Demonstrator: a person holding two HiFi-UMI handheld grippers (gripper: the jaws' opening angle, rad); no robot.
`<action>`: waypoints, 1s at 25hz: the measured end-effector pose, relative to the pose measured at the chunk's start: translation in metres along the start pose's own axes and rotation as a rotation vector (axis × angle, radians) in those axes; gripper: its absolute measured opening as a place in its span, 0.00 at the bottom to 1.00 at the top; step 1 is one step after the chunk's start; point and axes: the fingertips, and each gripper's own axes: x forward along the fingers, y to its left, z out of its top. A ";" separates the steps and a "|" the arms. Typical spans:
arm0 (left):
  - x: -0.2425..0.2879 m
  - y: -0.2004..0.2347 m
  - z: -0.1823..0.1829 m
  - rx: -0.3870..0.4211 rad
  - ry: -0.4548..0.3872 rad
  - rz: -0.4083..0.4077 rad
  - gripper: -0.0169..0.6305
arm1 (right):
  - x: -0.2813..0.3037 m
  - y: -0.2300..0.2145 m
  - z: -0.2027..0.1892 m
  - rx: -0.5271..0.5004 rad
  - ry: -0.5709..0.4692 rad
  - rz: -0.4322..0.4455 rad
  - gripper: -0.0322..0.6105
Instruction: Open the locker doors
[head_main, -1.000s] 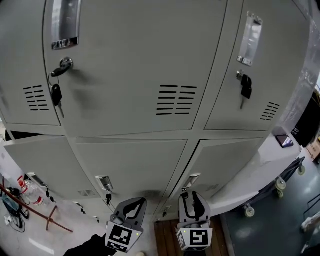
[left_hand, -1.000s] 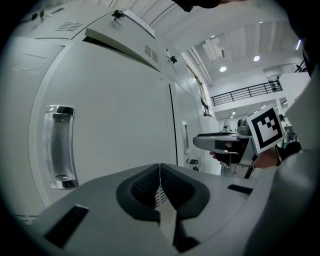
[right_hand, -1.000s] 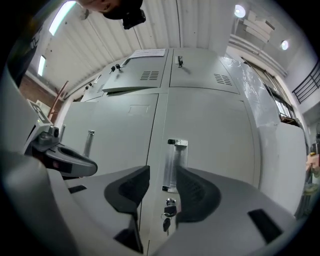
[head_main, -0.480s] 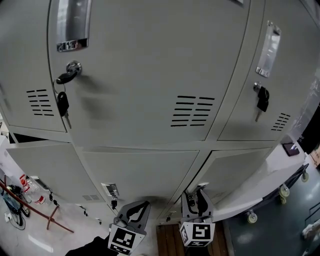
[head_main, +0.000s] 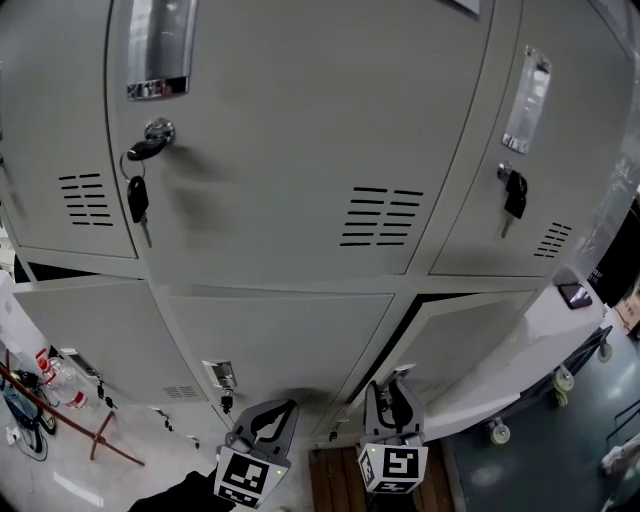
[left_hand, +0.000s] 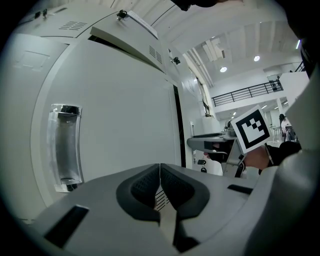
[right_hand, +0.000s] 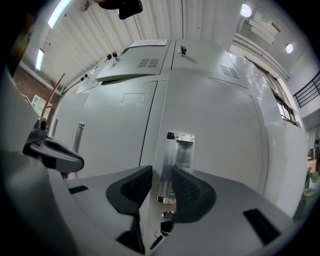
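Head view: the lower right locker door (head_main: 480, 335) shows a dark gap along its top and left edge, with the right gripper (head_main: 391, 392) at its near corner and the left gripper (head_main: 282, 408) idle beside it.

Left gripper view: jaws together on nothing, facing a neighbouring door's recessed handle (left_hand: 65, 147).

Right gripper view: the jaws, just closing, stand part-way apart and appear to pinch the chrome pull handle (right_hand: 176, 155).

A level, steady pull following the door's swing, clear of the dangling key (right_hand: 161, 235), should serve best.
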 end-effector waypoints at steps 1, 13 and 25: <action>-0.001 -0.001 0.000 0.000 -0.001 -0.001 0.06 | -0.003 0.000 0.000 0.001 0.002 0.002 0.26; -0.017 -0.035 0.012 0.006 -0.029 -0.028 0.06 | -0.053 -0.007 -0.001 -0.005 0.020 -0.011 0.28; -0.033 -0.097 0.025 0.004 0.007 -0.077 0.06 | -0.123 -0.029 -0.005 -0.015 0.031 -0.037 0.27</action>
